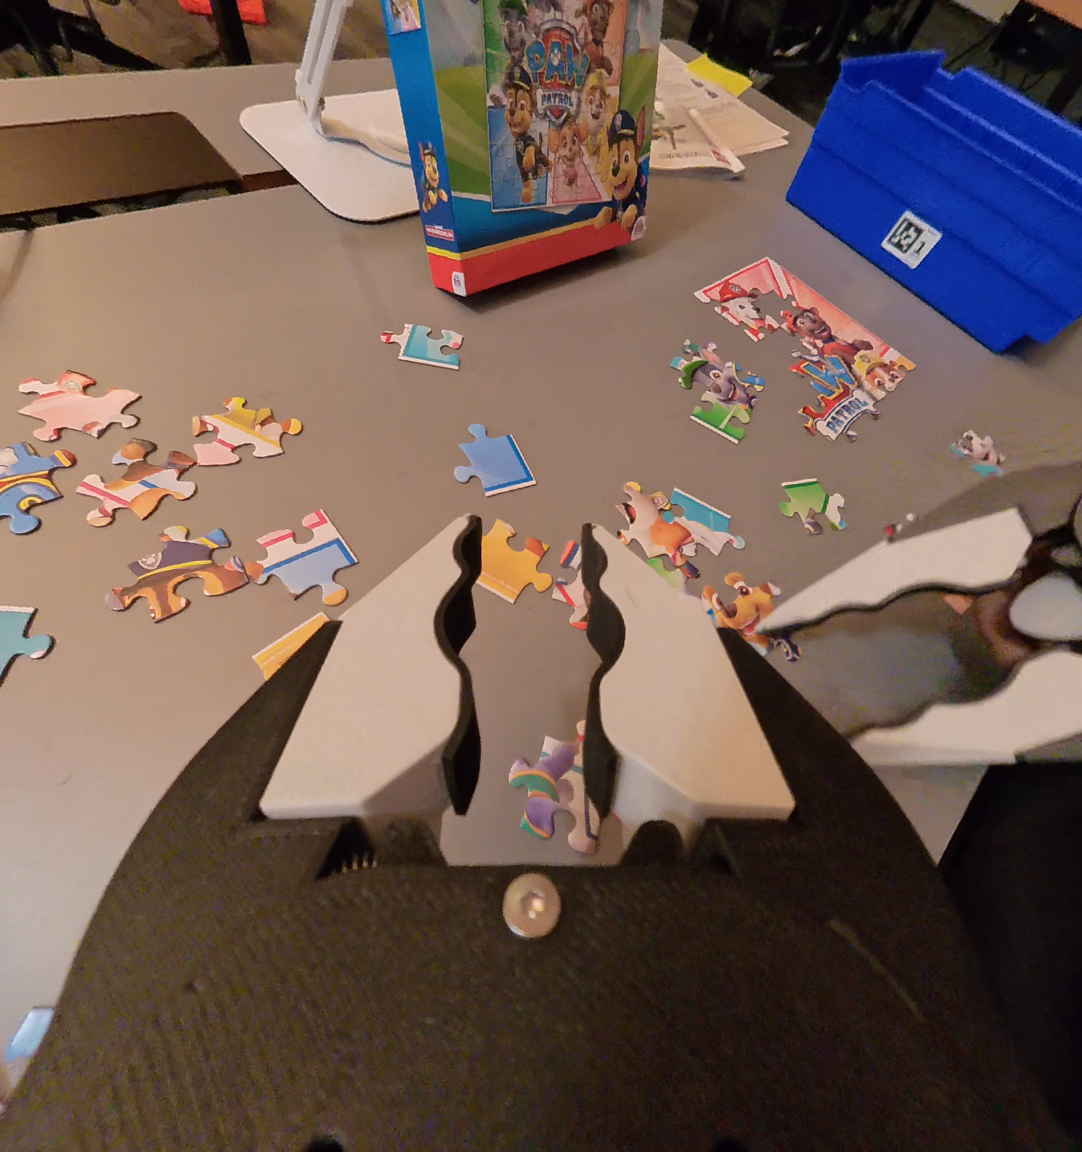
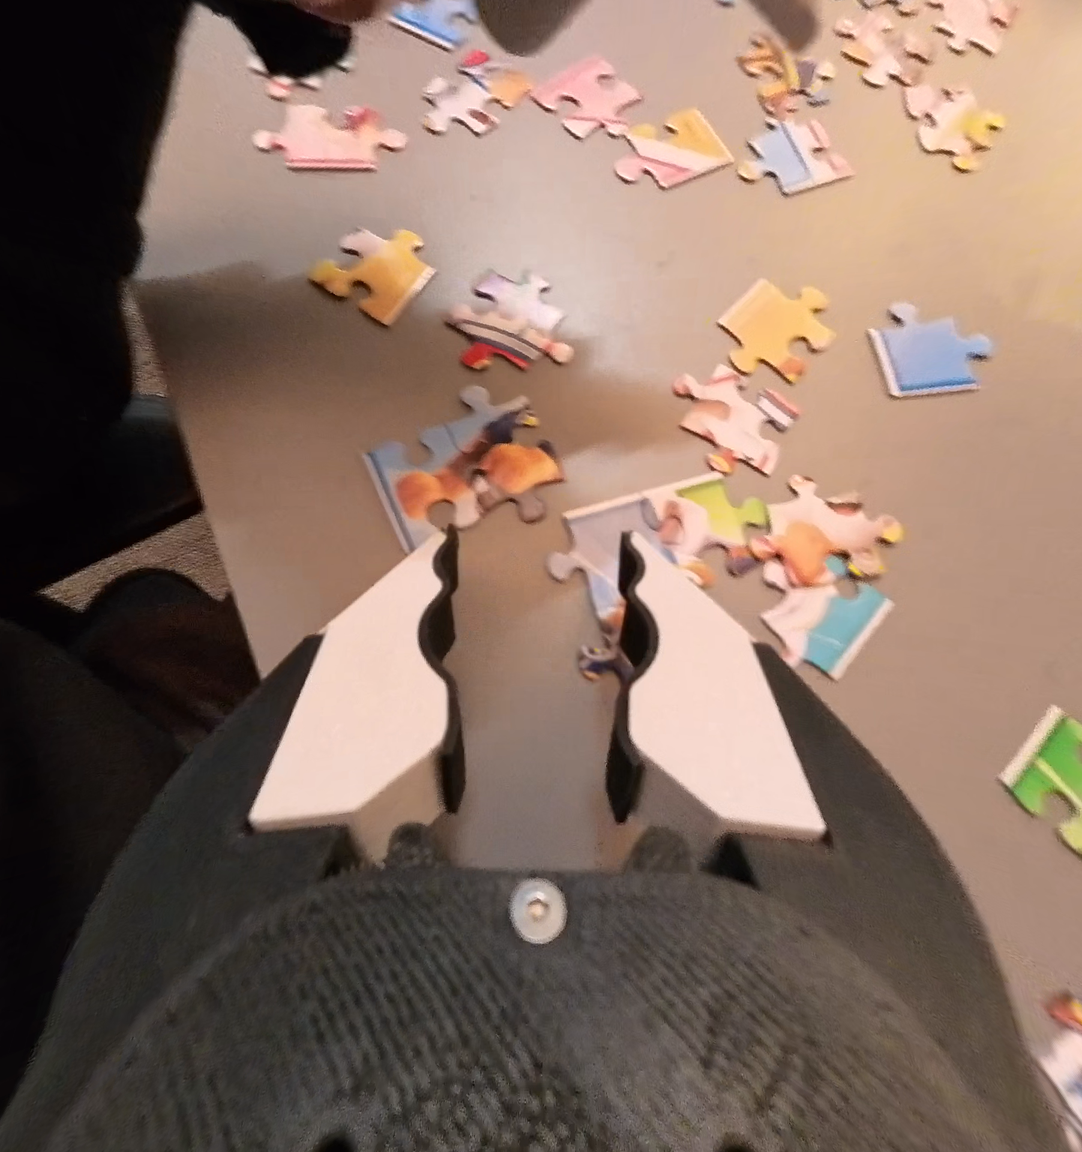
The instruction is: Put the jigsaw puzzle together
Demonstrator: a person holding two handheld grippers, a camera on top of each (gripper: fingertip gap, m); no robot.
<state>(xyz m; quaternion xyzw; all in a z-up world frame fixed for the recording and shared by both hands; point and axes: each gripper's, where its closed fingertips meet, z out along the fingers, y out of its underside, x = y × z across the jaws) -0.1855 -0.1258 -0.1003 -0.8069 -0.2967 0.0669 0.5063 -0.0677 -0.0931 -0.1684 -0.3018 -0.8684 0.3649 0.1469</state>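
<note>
Left wrist view, gripper: left gripper (image 1: pixel 531 530) hovers over the grey table (image 1: pixel 314 299), jaws parted, nothing between the pads
Left wrist view, nearest piece: yellow piece (image 1: pixel 510 561) lies flat just past the left fingertip, partly tucked behind it; a red-and-white piece (image 1: pixel 572 583) sits against the inner edge of the other finger; neither is pinched
Left wrist view, under the jaws: a purple piece (image 1: pixel 554 788) lies on the table far back between the fingers, near their roots
Left wrist view, ahead: blue piece (image 1: pixel 494 458) straight ahead, apart from the tips; puzzle box (image 1: pixel 526 143) upright at the far side; part-built puzzle (image 1: pixel 819 349) ahead-right beside the blue bin (image 1: pixel 962 187)
Left wrist view, other tool: right gripper (image 1: pixel 775 629) comes in from the right, its tips at a dog-face piece (image 1: pixel 741 608)

Right wrist view, gripper: right gripper (image 2: pixel 538 542) jaws wide apart, empty; view blurred
Right wrist view, nearest pieces: a joined pair with an orange patch (image 2: pixel 463 474) just ahead of the left fingertip; a grey-blue edge piece (image 2: pixel 594 561) runs under the other finger, long axis roughly along it
Right wrist view, bearing: a joined cluster (image 2: pixel 806 548) just right of the tips; this gripper is the nearer one to it
</note>
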